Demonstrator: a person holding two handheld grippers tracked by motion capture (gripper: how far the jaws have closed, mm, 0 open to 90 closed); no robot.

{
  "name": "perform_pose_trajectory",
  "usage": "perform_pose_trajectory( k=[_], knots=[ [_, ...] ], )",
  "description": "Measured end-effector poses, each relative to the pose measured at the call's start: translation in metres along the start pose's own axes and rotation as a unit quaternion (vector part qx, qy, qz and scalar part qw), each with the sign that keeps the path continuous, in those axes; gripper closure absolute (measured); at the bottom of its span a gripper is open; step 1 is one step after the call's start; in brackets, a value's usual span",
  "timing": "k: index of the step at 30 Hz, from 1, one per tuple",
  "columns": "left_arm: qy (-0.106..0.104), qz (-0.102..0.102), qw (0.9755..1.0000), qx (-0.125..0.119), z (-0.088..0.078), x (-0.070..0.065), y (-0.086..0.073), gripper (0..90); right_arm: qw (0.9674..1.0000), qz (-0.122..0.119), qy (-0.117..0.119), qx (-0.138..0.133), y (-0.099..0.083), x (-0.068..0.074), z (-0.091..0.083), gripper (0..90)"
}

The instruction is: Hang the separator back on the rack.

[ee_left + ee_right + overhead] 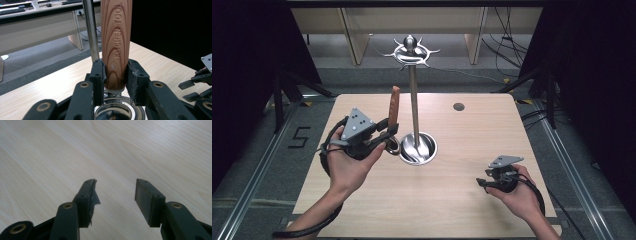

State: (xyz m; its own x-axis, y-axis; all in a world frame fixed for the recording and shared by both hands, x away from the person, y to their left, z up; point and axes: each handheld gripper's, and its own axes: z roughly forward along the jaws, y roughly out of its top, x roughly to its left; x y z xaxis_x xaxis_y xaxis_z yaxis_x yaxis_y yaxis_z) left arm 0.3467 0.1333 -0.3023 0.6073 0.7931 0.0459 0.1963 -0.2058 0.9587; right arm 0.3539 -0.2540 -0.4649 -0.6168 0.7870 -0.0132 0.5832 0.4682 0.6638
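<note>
A kitchen tool with a wooden handle point(394, 106) stands upright in my left gripper point(389, 131), which is shut on the handle's lower end. In the left gripper view the pads point(98, 75) press both sides of the handle point(116, 42), and the tool's shiny metal end point(117, 110) hangs below the jaws. Just right of it rises a metal rack: a thin pole point(414, 100) on a round base point(418, 148), with a ring of hooks point(412, 50) on top. My right gripper point(482, 183) rests low at the table's right, open and empty point(115, 191).
The light wooden table point(462, 210) has a small dark cable hole point(458, 106) near its far edge. Pale desks point(357, 35) stand behind it, with cables on the grey floor. Dark curtains flank both sides.
</note>
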Motion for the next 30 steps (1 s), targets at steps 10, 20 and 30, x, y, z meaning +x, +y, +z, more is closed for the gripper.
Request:
perform_pose_trajectory(
  k=[10, 20, 30],
  knots=[
    [0.001, -0.009, 0.9999, -0.007, 0.001, -0.002, 0.006, 68.3, 1.0000, -0.001, 0.000, 0.000, 0.000, 0.000, 0.000, 51.6],
    [0.005, -0.012, 0.9998, -0.012, 0.004, -0.002, 0.011, 68.3, 1.0000, -0.002, 0.000, 0.001, 0.000, 0.000, 0.000, 51.6],
    [0.005, -0.010, 0.9998, -0.018, 0.007, 0.001, 0.015, 68.3, 1.0000, -0.002, 0.000, 0.000, 0.000, 0.000, -0.001, 51.5]
  ],
)
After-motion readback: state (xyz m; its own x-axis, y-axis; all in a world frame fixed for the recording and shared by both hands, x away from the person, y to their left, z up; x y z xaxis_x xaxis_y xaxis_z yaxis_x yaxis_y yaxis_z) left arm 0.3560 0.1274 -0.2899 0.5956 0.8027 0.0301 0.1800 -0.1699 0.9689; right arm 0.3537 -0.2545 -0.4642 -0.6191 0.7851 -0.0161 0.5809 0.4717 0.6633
